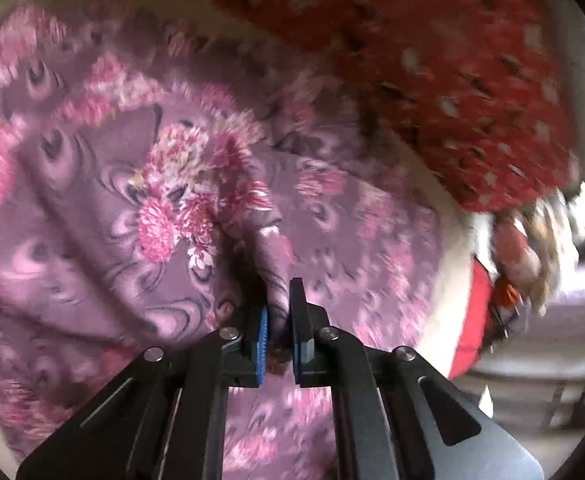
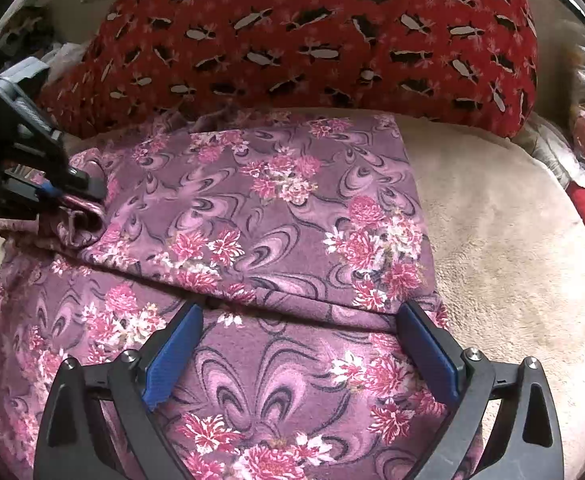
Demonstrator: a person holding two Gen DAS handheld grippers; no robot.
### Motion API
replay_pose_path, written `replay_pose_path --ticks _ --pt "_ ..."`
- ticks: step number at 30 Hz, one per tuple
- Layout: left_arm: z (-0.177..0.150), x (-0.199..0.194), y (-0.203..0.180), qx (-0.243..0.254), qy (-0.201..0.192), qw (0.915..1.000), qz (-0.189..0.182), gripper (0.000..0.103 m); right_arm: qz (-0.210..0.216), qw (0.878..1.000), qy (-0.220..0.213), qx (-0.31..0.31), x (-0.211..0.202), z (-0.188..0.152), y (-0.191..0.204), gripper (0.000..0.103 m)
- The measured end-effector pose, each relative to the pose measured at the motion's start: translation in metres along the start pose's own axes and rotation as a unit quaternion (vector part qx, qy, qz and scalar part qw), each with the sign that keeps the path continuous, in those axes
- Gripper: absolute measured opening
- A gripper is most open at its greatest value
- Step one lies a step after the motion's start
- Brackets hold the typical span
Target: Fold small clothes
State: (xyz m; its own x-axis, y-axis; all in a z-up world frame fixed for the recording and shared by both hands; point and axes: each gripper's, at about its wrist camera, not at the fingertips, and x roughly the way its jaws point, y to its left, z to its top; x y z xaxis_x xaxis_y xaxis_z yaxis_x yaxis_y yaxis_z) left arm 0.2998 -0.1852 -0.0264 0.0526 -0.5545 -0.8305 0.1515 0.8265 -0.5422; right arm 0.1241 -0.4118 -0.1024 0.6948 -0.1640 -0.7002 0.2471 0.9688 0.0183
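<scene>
A mauve, soft-napped garment printed with pink and white flower clusters and dark swirls (image 2: 276, 208) is lying spread over a cream plush blanket (image 2: 492, 240), with a long red cushion patterned in black-and-white shapes (image 2: 316, 40) sitting just behind it. The left gripper (image 1: 278, 320) is pinching a bunched ridge of that fabric between its blue-padded fingers (image 1: 261, 344), its jaws nearly closed on the cloth; in the right wrist view the same tool is showing at the garment's left edge, gripping a rolled hem or cuff. The right gripper (image 2: 300, 336) is hovering with its jaws spread wide, straddling the fold line that is running across the cloth, its pads pressing on nothing. Part of the garment is already lying doubled over the rest, so the step in hand is looking like a fold in progress, with the left side carrying an edge across while the right side is standing released. The left view is blurred, so exactly which part of the garment is being held is hard to tell. The next move is probably calling for laying the pinched edge down squarely onto the lower layer, keeping the crease straight, and letting the cloth go without dragging it askew
</scene>
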Motion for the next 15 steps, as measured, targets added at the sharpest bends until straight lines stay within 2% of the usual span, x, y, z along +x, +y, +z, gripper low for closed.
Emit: replay_pose_path --ticks 2,3,4,6,7,10,12,13,15 --pt "-0.008 -0.034 0.004 0.038 -0.034 0.9987 -0.004 0.026 0.008 1.0 -0.014 0.009 -0.01 0.007 0.002 0.096" --pt "-0.012 -0.052 0.011 0.048 -0.059 0.9971 0.0 0.045 0.021 0.999 -0.024 0.011 -0.015 0.012 0.005 0.095" --pt "-0.015 -0.065 0.019 0.047 -0.084 0.9953 0.008 0.055 0.04 0.998 -0.037 0.008 -0.022 0.019 0.013 0.095" --pt "-0.021 -0.085 0.043 0.039 -0.118 0.992 0.021 0.056 0.072 0.996 -0.043 0.0 -0.024 0.03 0.03 0.096" --pt "-0.023 -0.087 0.055 0.032 -0.12 0.992 0.025 0.056 0.096 0.995 -0.038 -0.005 -0.021 0.038 0.045 0.096" --pt "-0.029 -0.078 0.09 -0.001 -0.101 0.9945 0.028 0.056 0.117 0.993 -0.015 -0.011 0.001 0.053 0.075 0.096" --pt "-0.032 -0.066 0.109 -0.027 -0.089 0.9953 0.026 0.056 0.121 0.992 0.016 0.004 0.024 0.062 0.088 0.096" --pt "-0.034 -0.063 0.117 -0.038 -0.085 0.9954 0.02 0.056 0.137 0.99 0.036 0.023 0.037 0.066 0.095 0.095" --pt "-0.037 -0.051 0.128 -0.06 -0.076 0.9953 0.005 0.056 0.14 0.989 0.03 0.034 0.041 0.066 0.106 0.093"
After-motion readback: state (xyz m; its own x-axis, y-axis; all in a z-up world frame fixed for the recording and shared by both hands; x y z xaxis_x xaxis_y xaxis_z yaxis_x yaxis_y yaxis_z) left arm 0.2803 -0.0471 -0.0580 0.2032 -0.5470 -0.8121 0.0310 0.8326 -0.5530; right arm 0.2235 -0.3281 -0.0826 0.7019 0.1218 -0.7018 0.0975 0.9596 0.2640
